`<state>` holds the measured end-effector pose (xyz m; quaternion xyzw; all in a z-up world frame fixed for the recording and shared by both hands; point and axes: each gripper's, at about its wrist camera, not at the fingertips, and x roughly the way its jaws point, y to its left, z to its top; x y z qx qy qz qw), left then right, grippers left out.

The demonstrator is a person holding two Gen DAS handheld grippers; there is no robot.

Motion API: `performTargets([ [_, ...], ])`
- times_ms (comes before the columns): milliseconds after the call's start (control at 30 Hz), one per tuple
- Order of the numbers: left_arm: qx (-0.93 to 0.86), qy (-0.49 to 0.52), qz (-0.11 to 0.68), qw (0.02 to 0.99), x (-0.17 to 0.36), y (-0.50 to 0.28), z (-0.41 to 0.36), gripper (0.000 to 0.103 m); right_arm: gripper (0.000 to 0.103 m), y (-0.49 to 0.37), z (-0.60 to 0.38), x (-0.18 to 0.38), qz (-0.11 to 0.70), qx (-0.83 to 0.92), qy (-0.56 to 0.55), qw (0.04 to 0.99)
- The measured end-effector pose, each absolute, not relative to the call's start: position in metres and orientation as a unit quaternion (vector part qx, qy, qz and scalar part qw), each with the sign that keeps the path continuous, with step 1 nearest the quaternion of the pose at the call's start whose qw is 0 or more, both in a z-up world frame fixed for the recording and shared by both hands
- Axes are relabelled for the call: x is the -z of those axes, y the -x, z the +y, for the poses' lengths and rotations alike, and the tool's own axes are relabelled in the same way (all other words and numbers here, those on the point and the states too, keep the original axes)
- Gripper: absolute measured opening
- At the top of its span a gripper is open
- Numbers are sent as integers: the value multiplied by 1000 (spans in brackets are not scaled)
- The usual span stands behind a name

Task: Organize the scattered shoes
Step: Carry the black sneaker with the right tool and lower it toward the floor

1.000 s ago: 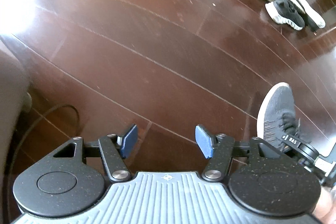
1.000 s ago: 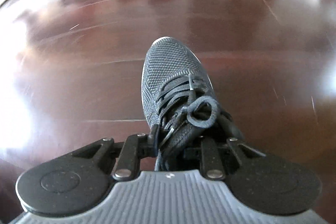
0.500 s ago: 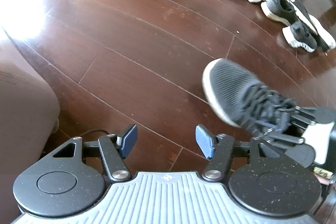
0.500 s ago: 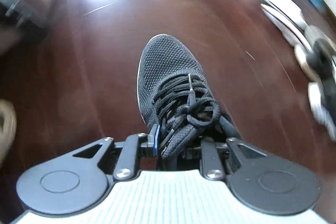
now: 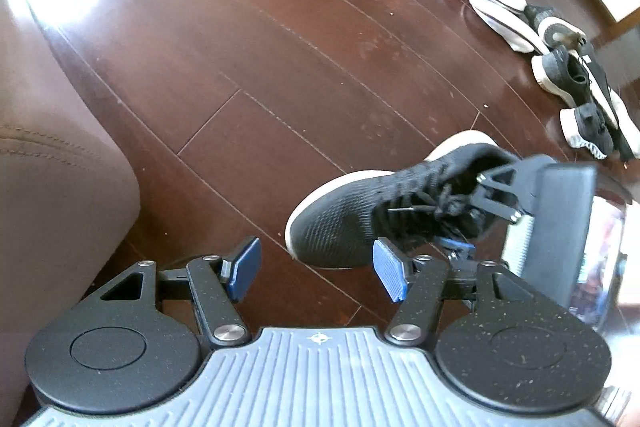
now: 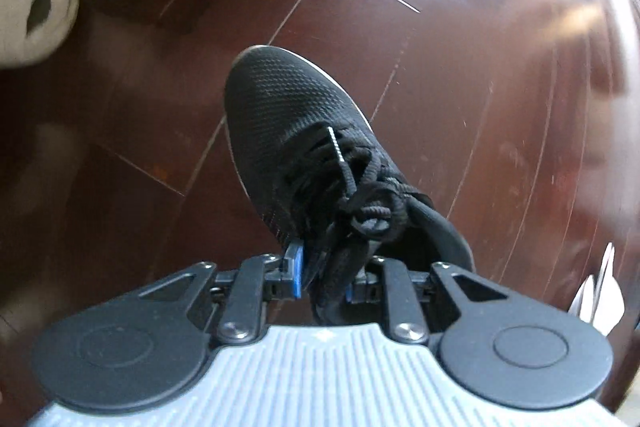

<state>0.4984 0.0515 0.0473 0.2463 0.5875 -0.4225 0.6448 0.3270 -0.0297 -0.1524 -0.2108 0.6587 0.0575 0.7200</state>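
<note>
Right gripper (image 6: 322,277) is clamped on the tongue and lace area of the black sneaker (image 6: 296,131), which hangs clear of the wood floor (image 5: 280,75) near its middle, toe pointing away from the wrist. Compared with a second ago the shoe has swung round a lot: it sat low at the left camera's right edge, toe up, and now it lies across that view just past the left gripper (image 5: 318,269), which is still spread wide and holding nothing. My guess is the shoe is mid-carry toward wherever the tidy row goes, so there's one more to set down. Over by the floor's far right edge the other shoes (image 5: 572,75) sit bunched together, white ones and dark ones touching. A brown sofa arm (image 5: 60,187) fills the left side. Hard to make out: the right view is blurry, the pale thing (image 6: 36,15) at top left could be a shoe or sock, and the sneaker's heel is hidden behind the gripper body.
</note>
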Motion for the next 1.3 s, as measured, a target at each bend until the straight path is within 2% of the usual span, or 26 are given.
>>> performTargets([
  [233, 412, -237, 599, 645, -41, -512, 52, 69, 21, -354, -38, 163, 672, -119, 290, 671],
  [633, 410, -234, 606, 640, -35, -512, 52, 69, 21, -367, -52, 154, 673, -184, 334, 633],
  [933, 409, -236, 613, 634, -31, -513, 50, 69, 21, -373, -83, 151, 701, -168, 283, 633],
  [1300, 419, -251, 607, 627, -29, -501, 44, 69, 22, -429, -123, 143, 688, -137, 293, 650],
])
